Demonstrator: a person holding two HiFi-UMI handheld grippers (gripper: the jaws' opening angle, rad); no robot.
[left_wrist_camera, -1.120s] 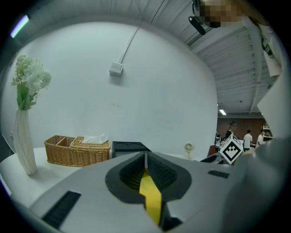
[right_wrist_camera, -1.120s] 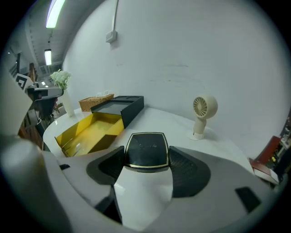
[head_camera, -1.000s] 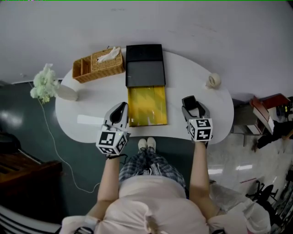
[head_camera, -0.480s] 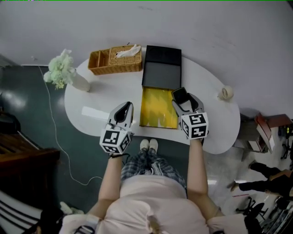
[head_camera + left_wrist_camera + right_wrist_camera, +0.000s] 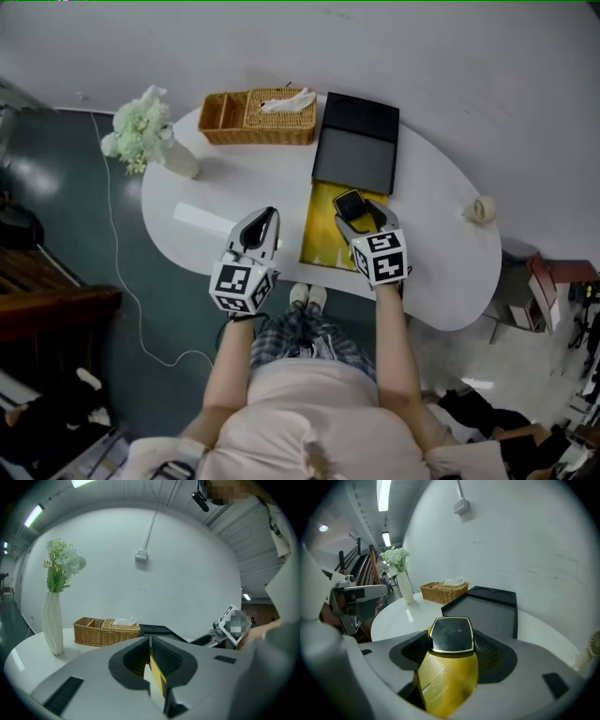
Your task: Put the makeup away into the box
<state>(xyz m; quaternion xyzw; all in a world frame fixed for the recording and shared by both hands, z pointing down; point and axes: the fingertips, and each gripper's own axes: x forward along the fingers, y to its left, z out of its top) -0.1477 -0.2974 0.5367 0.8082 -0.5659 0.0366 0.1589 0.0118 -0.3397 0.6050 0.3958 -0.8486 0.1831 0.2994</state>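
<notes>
The right gripper (image 5: pixel 354 216) pinches a small black makeup compact (image 5: pixel 451 634) with a thin gold rim. Its two jaws press on the opposite side edges of the case, and the flat lid faces up between them. Directly under these jaws lies a yellow panel (image 5: pixel 319 230). Just beyond their tips lies the black box (image 5: pixel 361 141), open, with a dark grey floor. The yellow panel lies against the near edge of this box, and I cannot tell if the two are joined.

The left gripper (image 5: pixel 265 217) is well to the side of the right one, low over the white table (image 5: pixel 216 187). Its jaws are pressed almost together and nothing is between them.

Farther beyond the left jaws stands a wicker basket (image 5: pixel 262 117), and a white vase of flowers (image 5: pixel 150 141) stands off to their outer side.

The compact looks light and stiff, so I think it will not bend in the grip. Its shiny shell is probably slippery, and the powder or mirror inside may crack if it falls. For me the side edges, where it is held now, are the good place. Pressing on the lid face could slide off or pop the hinge. It is better to lower it flat onto the grey floor before the jaws spread.
</notes>
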